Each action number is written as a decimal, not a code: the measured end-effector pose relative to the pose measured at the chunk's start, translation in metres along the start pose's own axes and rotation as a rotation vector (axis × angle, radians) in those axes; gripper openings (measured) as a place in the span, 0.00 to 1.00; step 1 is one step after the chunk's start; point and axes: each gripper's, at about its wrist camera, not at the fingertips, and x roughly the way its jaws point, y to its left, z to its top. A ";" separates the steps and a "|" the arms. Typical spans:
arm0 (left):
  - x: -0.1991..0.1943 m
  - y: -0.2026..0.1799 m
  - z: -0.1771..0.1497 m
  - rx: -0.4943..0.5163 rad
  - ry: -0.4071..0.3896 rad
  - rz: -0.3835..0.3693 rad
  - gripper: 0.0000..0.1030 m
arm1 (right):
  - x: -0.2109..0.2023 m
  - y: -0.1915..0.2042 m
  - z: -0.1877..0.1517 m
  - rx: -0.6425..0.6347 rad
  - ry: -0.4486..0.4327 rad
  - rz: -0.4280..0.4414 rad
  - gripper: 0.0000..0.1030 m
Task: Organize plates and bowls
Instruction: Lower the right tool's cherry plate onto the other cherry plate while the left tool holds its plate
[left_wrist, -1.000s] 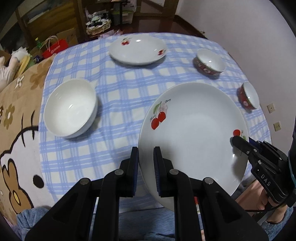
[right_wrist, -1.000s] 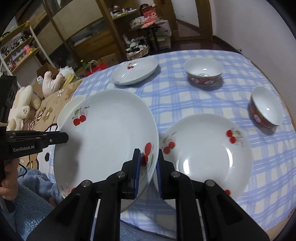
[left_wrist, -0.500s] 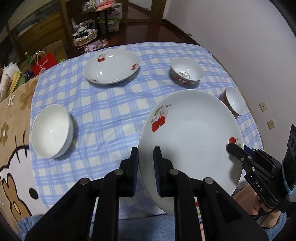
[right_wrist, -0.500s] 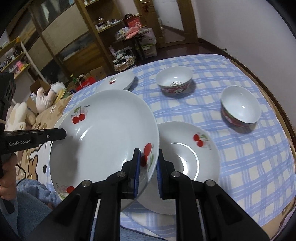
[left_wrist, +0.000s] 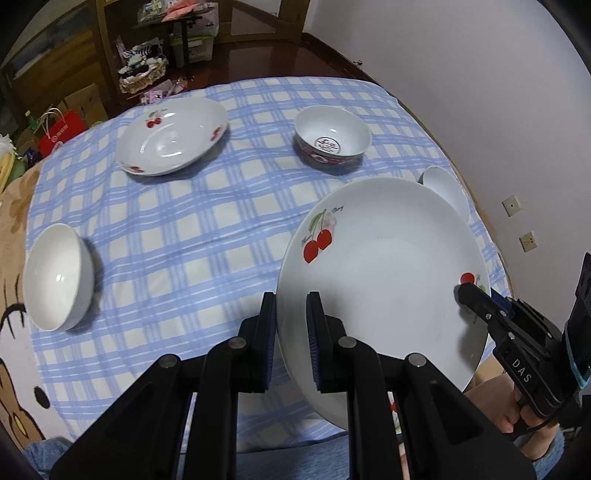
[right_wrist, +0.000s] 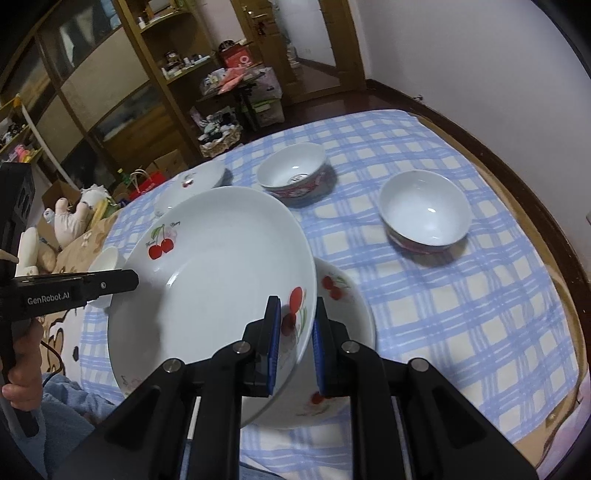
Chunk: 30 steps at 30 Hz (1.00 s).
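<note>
White porcelain, cherry-printed: the large plate (left_wrist: 384, 266) hangs tilted above the counter (left_wrist: 184, 229), its rim pinched narrowly between the left fingers (left_wrist: 269, 325) on one side and the right fingers (right_wrist: 273, 332) opposite. Just beyond the right fingers, a smaller cherry plate (right_wrist: 347, 314) lies beneath it.

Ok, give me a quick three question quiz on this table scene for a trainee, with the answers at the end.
1. True or false: the large cherry plate is gripped on opposite rims by the left claw and the right claw.
2. What lies on the checked tablecloth directly under the held plate in the right wrist view? A) a plain white bowl B) a smaller cherry plate C) nothing
3. How many bowls with a red patterned outside stand on the table?

Key:
1. True.
2. B.
3. Two: the far bowl and the right bowl.
</note>
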 end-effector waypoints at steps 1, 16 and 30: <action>0.002 -0.002 0.000 0.006 0.001 -0.003 0.15 | 0.000 -0.003 -0.001 0.006 0.001 -0.003 0.16; 0.039 -0.013 -0.009 0.039 0.044 -0.005 0.15 | 0.008 -0.017 -0.012 0.031 0.017 -0.022 0.16; 0.068 -0.013 -0.015 0.052 0.099 0.024 0.15 | 0.034 -0.024 -0.024 0.043 0.094 -0.054 0.16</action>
